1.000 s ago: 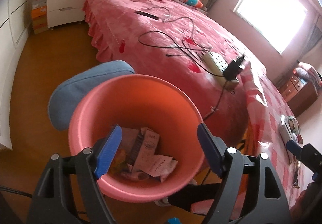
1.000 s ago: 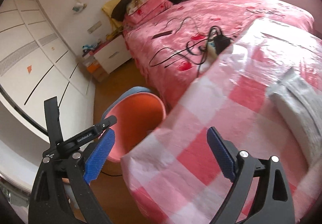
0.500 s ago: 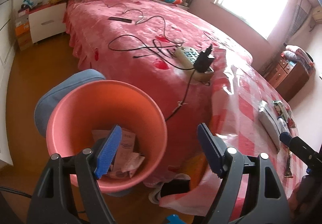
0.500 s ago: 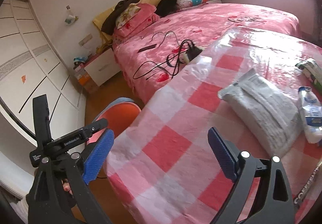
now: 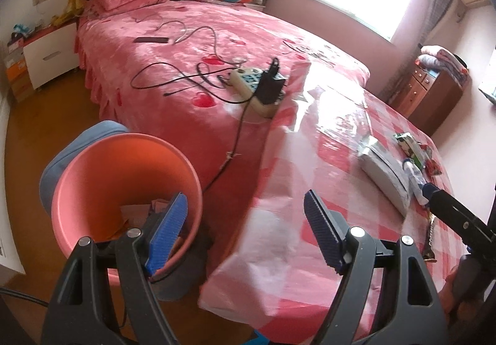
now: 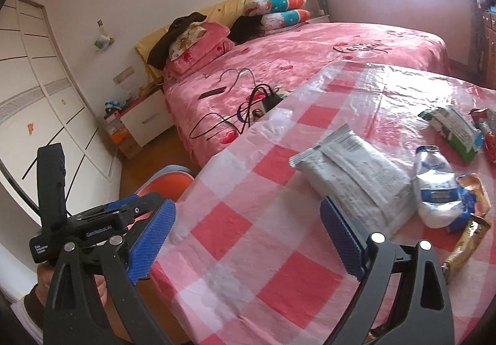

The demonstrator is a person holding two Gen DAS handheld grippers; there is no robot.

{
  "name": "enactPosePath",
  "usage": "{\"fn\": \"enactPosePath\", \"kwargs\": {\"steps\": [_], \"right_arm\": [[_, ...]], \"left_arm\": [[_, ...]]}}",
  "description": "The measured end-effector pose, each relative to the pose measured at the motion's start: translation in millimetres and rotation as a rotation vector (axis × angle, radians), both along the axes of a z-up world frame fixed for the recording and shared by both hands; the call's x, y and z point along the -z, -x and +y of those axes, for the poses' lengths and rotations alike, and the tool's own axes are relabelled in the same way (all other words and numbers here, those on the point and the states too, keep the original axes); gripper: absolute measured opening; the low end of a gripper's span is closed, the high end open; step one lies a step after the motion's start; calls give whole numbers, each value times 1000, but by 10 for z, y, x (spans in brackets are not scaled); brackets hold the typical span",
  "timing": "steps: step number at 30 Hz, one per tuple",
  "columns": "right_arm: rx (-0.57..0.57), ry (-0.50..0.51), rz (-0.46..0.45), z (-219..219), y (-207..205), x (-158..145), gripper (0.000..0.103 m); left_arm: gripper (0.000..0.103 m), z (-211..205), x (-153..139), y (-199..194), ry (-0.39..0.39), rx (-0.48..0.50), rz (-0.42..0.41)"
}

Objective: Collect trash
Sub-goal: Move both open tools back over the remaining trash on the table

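A pink bin (image 5: 124,186) with paper scraps in it stands on the floor by the table's left edge; its rim (image 6: 169,182) shows in the right wrist view. On the checked table (image 6: 279,239) lie a silver packet (image 6: 353,174), a crushed plastic bottle (image 6: 434,186), a green and white carton (image 6: 455,127), a red wrapper (image 6: 488,137) and a yellow-brown wrapper (image 6: 465,242). My left gripper (image 5: 245,235) is open and empty, above the gap between bin and table. My right gripper (image 6: 248,247) is open and empty over the table, left of the packet.
A pink bed (image 5: 201,44) beyond the table carries a power strip (image 5: 254,89) with black cables and a remote (image 5: 152,40). A white nightstand (image 5: 49,56) stands far left, a wooden dresser (image 5: 431,96) far right. A blue cushioned seat (image 5: 62,159) sits behind the bin.
Both views have swung right, from the bin toward the table. The bin has slid to the left in the left wrist view. The packet, bottle and wrappers have come into the right wrist view.
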State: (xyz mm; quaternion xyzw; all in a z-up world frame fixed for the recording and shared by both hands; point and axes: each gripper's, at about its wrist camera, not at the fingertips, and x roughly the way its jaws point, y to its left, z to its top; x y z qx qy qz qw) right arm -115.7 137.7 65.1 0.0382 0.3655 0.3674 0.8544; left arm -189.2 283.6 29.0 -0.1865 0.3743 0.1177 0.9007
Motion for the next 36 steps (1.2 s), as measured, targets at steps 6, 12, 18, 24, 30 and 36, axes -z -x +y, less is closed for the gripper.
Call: {"fn": "enactPosePath", "kwargs": {"steps": [6,12,18,24,30,36], "right_arm": [[29,-9,-9,-181,-40,-28,93],[59,-25,-12,-387,-92,-62,93],[107,-10,-18,-562,-168,-51,93],[159,-8,-21,-806,-250,-11,93],[234,18,-62,-1083,-322,-41,93],[306,-18,-35,-1482,-484,-43,93]], "left_arm": [[79,-243,-37,-76,-11,45,9],[79,-546,-64,-145,-40,109,19],[79,-786,-68,-214,-61,159,31],[79,-980,-87,-272,-60,191,43],[79,-1106,-87,-367,12,211,55],[79,-1238,-56,-557,125,220,70]]}}
